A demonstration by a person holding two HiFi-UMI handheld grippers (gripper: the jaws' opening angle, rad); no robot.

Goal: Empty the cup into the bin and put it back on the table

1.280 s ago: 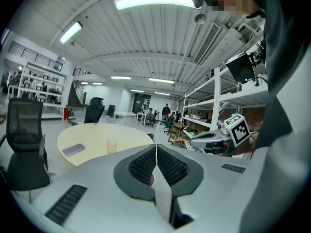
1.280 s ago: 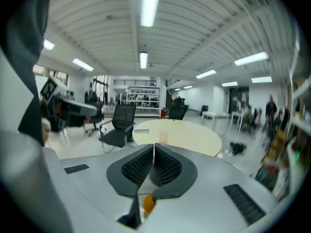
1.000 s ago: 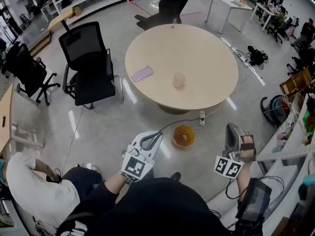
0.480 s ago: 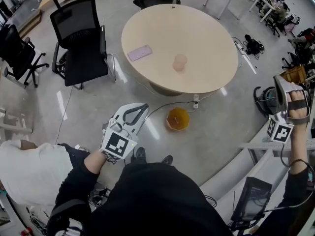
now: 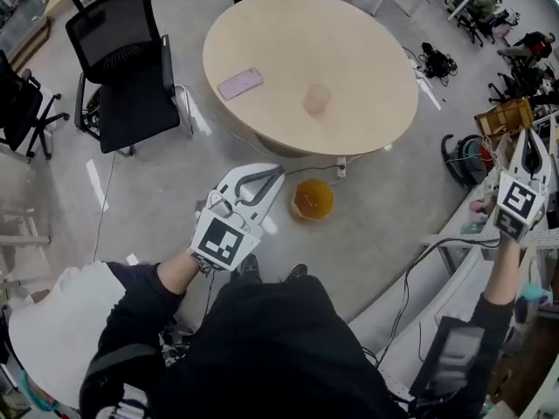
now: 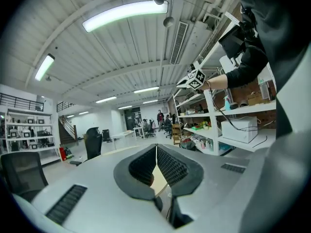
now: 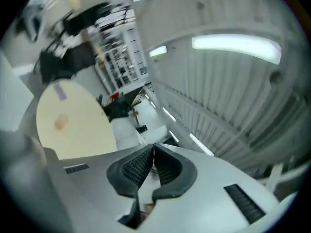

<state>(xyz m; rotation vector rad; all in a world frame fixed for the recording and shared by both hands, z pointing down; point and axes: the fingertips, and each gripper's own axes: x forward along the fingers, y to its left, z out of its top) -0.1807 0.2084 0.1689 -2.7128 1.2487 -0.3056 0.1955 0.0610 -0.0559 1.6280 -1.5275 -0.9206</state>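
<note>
A translucent pink cup (image 5: 316, 99) stands upright on the round beige table (image 5: 349, 33), toward its near side. An orange bin (image 5: 313, 199) sits on the floor just in front of the table. My left gripper (image 5: 279, 173) hovers above the floor left of the bin, shut with nothing in it; its jaws (image 6: 156, 147) meet tip to tip. My right gripper (image 5: 529, 140) is raised at the far right by the shelving, far from the cup, shut and empty (image 7: 153, 147). The right gripper view shows the table (image 7: 82, 125) and cup (image 7: 60, 124) small and tilted.
A pink-purple phone (image 5: 239, 83) lies on the table's left part. A black office chair (image 5: 122, 59) stands left of the table, another (image 5: 17, 107) at the far left. White shelving (image 5: 472, 260) and cables line the right side. A person in white (image 5: 48, 321) sits at lower left.
My right gripper has risen and swung out to the right edge beside the shelves, rolling as it went. The left gripper has edged forward beside the bin. Both stayed shut.
</note>
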